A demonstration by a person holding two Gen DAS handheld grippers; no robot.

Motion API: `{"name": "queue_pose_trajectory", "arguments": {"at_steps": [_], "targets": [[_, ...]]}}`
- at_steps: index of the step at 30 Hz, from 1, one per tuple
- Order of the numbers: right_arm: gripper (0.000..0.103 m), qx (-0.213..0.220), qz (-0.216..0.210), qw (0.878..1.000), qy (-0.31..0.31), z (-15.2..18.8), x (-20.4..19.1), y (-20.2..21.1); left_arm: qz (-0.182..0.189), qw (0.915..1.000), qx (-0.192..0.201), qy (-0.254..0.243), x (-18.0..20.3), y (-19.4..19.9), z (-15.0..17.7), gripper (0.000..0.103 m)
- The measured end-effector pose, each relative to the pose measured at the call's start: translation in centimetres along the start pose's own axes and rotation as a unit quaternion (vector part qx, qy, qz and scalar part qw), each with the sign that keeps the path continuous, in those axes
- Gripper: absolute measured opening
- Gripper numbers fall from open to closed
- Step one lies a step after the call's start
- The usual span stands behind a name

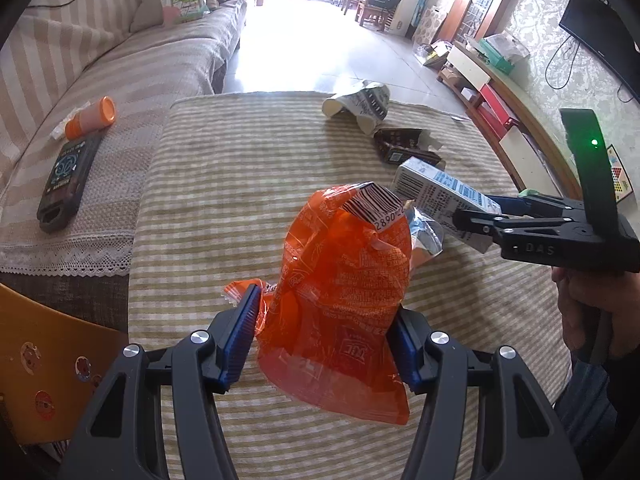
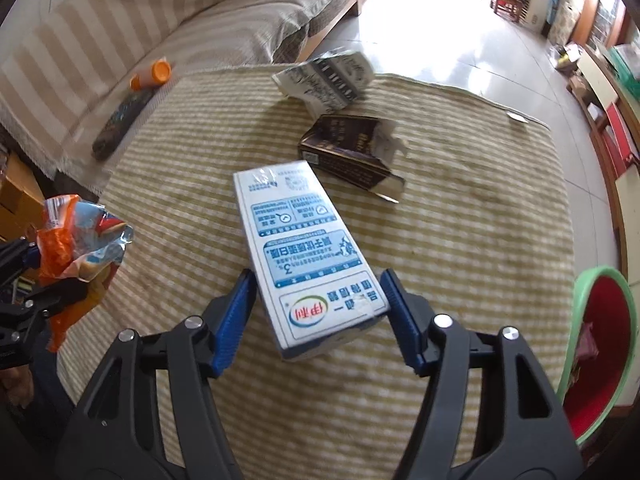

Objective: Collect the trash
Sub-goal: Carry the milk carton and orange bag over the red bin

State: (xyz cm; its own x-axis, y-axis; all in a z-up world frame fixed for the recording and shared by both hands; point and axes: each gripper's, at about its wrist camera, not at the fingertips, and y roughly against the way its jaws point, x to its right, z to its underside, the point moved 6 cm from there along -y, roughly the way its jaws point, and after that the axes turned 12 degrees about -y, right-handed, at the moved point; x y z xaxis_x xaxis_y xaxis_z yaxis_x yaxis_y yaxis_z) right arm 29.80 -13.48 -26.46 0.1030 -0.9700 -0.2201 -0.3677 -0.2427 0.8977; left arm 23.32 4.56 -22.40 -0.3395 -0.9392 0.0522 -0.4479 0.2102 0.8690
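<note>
With the left gripper [image 1: 320, 340] clamping the orange wrapper [image 1: 344, 280] and the right gripper [image 2: 320, 316] closed on the white carton [image 2: 304, 248], the dark box [image 2: 348, 152] and crumpled cup [image 2: 324, 80] remain on the far table [image 2: 460, 240], the bin [image 2: 600, 356] waiting right.

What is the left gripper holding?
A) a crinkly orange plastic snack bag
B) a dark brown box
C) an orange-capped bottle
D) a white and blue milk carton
A: the crinkly orange plastic snack bag is squeezed between the blue pads of the left gripper, while the white and blue milk carton sits in the right gripper.
</note>
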Motion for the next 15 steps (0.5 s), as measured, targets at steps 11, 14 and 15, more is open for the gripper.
{"name": "queue_pose_trajectory", "arguments": {"at_steps": [11,14,15], "targets": [[0.056,0.044,-0.008,0.998,-0.048,0.4,3.9,6.3,0.002,0.9989,0.024,-0.040,5.3,2.7,-2.4,0.056],[0.056,0.057,-0.011,0.997,-0.056,0.5,4.7,7.9,0.002,0.9983,0.030,-0.050,6.6,3.5,-3.0,0.056],[0.056,0.062,-0.010,0.996,-0.057,0.4,4.9,8.4,0.003,0.9981,0.031,-0.053,6.9,3.7,-3.2,0.056]]}}
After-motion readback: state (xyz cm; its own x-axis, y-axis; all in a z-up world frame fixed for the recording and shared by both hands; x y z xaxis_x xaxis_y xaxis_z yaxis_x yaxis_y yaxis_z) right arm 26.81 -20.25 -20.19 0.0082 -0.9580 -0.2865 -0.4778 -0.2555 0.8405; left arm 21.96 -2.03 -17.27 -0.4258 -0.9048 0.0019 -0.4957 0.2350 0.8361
